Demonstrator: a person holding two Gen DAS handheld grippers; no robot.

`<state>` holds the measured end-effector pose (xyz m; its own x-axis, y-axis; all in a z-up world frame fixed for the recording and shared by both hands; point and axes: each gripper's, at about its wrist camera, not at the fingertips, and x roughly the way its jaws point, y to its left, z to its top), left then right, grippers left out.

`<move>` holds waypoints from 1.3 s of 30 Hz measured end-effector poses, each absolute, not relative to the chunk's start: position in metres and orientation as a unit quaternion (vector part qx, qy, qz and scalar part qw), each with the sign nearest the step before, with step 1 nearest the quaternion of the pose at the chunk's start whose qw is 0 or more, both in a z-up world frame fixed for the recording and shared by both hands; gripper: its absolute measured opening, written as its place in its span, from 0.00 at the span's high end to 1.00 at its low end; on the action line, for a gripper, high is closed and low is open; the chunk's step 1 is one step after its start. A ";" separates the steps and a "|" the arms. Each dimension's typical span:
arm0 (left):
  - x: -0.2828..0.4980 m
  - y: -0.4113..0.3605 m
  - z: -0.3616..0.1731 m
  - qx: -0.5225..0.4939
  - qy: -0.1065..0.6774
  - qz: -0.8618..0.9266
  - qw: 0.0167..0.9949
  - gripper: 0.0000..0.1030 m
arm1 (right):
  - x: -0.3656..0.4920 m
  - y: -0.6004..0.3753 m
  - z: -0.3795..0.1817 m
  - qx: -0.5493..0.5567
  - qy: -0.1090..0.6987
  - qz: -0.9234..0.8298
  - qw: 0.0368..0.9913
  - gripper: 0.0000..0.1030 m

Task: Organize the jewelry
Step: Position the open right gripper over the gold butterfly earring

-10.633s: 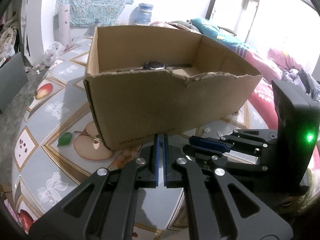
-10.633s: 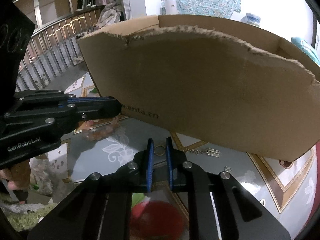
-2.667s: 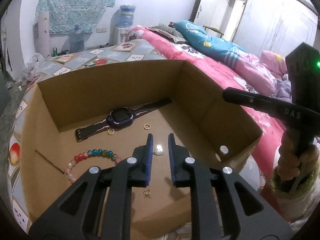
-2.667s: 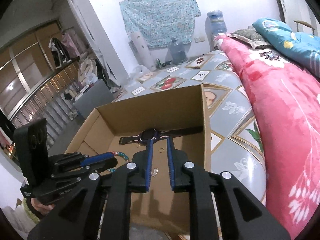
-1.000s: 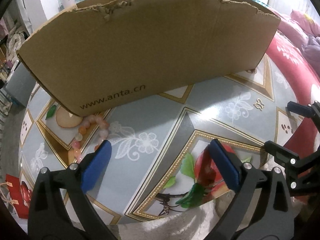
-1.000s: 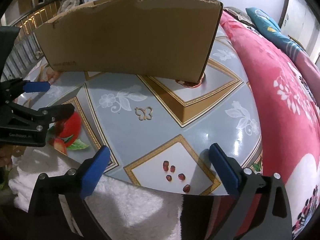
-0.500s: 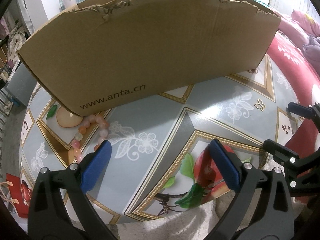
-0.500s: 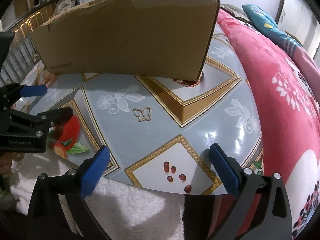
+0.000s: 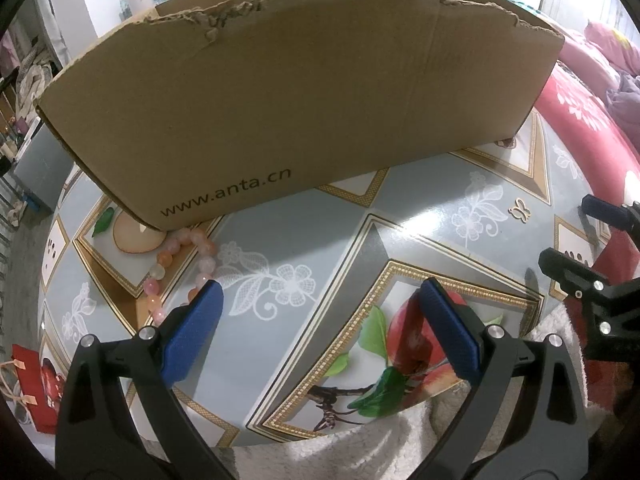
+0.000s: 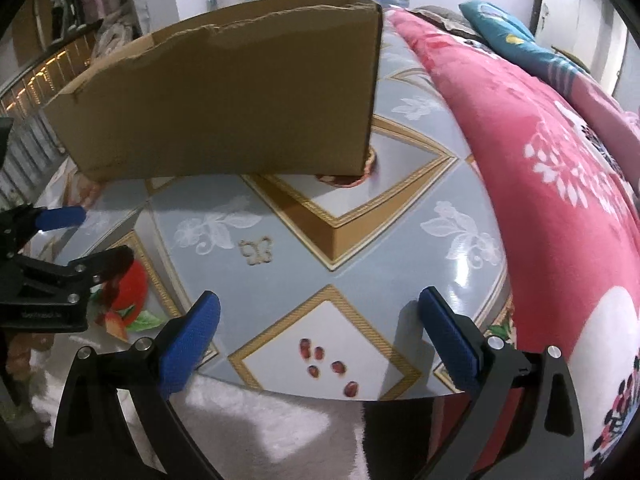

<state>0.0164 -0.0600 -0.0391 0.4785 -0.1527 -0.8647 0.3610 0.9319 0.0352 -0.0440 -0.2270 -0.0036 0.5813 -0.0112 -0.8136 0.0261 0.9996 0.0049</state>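
Left tongs (image 9: 320,332) wide open and empty, right tongs (image 10: 320,336) wide open and empty, pink bead bracelet (image 9: 176,268) just beside left finger (image 9: 192,328), touching cardboard box (image 9: 304,92), on table (image 9: 304,240).

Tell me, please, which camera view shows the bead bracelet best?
The left wrist view: the bracelet lies on the table by the box's corner, partly behind the left claw's finger. The right wrist view shows no clear sign of it.

cardboard box (image 9: 304,92): we see matt brown paperboard, its top edge torn rough
bench (image 9: 400,216): we see a glossy, smooth printed cover
bead bracelet (image 9: 176,264): glossy, smooth beads
left hand-held gripper (image 9: 320,328): matt black plastic, textured blue pads
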 end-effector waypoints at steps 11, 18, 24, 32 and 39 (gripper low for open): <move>0.014 -0.071 -0.040 0.114 0.494 -0.137 0.851 0.07 | -0.042 -0.216 -0.009 -0.029 0.465 -0.022 0.884 0.06; 0.013 -0.074 -0.038 0.115 0.495 -0.137 0.850 0.07 | -0.036 -0.219 -0.009 -0.021 0.477 -0.020 0.879 0.06; 0.013 -0.073 -0.038 0.115 0.494 -0.137 0.851 0.07 | -0.032 -0.220 -0.010 -0.016 0.480 -0.022 0.877 0.06; 0.012 -0.071 -0.039 0.111 0.494 -0.140 0.851 0.07 | -0.035 -0.225 -0.007 -0.017 0.482 -0.001 0.876 0.06; 0.014 -0.061 -0.036 0.109 0.491 -0.148 0.851 0.07 | -0.046 -0.218 0.011 -0.066 0.437 0.055 0.895 0.06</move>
<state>0.0138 -0.0610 -0.0360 0.4732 -0.1456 -0.8688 0.3594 0.9324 0.0395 -0.0458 -0.2177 0.0107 0.6119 0.0410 -0.7899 -0.1558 0.9853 -0.0695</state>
